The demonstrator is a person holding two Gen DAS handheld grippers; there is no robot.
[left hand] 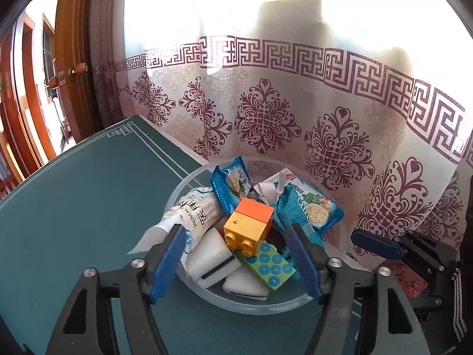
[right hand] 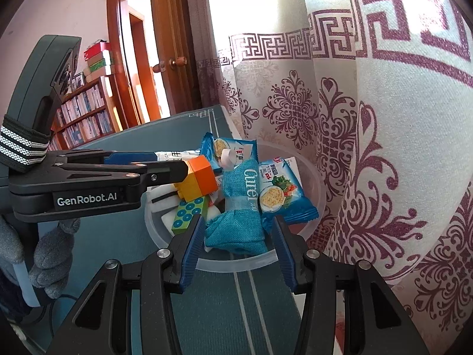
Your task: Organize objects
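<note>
Left gripper (left hand: 236, 254) released, hanging over orange-yellow block (left hand: 248, 222) in clear bowl (left hand: 260, 307) — placing step; right gripper (right hand: 233, 245) parted, empty — I'm backing out next.

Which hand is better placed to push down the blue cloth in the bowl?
Right, probably. The right gripper frames the blue cloth with jaws apart, near the bowl. The left gripper is open over the orange and yellow block.
</note>
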